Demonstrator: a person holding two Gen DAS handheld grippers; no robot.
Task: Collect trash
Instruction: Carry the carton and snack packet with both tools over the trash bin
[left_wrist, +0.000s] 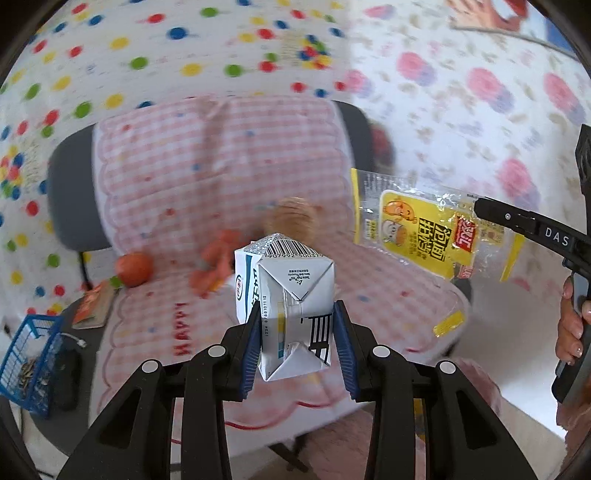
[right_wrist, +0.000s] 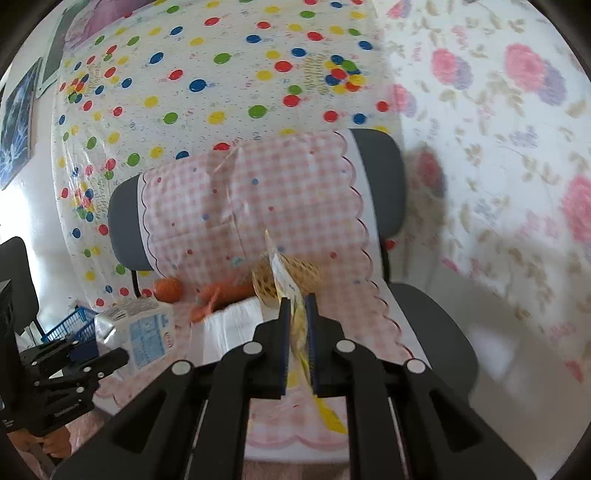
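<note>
My left gripper (left_wrist: 297, 332) is shut on a white and blue milk carton (left_wrist: 291, 295) and holds it above the chair seat. The carton also shows in the right wrist view (right_wrist: 147, 332), with the left gripper (right_wrist: 92, 363) at the far left. My right gripper (right_wrist: 298, 332) is shut on a yellow and clear snack wrapper (right_wrist: 295, 317), seen edge-on between the jaws. In the left wrist view the wrapper (left_wrist: 424, 232) hangs from the right gripper (left_wrist: 480, 210) at the right, above the seat.
A grey chair (right_wrist: 380, 177) carries a pink checked cover (left_wrist: 221, 155). On the seat lie an orange fruit (left_wrist: 133, 269), orange peel pieces (left_wrist: 216, 262) and a tan netted ball (left_wrist: 291, 218). A blue basket (left_wrist: 29, 365) stands at the lower left. Dotted and floral cloths hang behind.
</note>
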